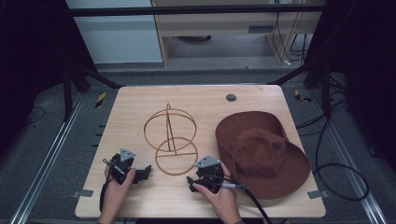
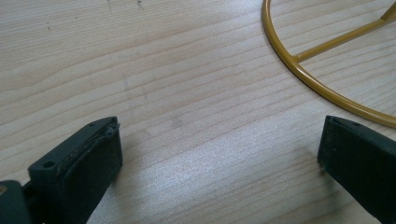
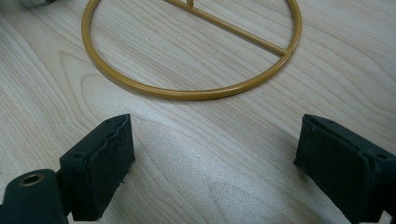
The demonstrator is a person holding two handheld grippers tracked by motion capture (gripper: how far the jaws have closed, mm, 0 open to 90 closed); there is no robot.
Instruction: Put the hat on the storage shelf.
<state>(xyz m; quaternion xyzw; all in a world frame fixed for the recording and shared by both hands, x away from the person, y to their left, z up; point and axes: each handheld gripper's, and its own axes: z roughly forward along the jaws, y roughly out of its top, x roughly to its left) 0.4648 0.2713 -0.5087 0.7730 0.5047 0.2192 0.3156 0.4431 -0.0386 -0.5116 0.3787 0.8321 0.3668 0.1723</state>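
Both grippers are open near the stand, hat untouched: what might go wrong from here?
The wire hat stand looks light, and its thin base ring lies flat on the table, so open jaws may skid it rather than grip. The brown hat overhangs the table's right edge and a careless tug might drop it.

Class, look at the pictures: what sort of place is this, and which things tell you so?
Probably a lab or workshop set up for recording, not a home. A bare wooden table stands inside a black metal frame, loose cables trail across a grey carpeted floor, and a person holds a gripper in each hand.
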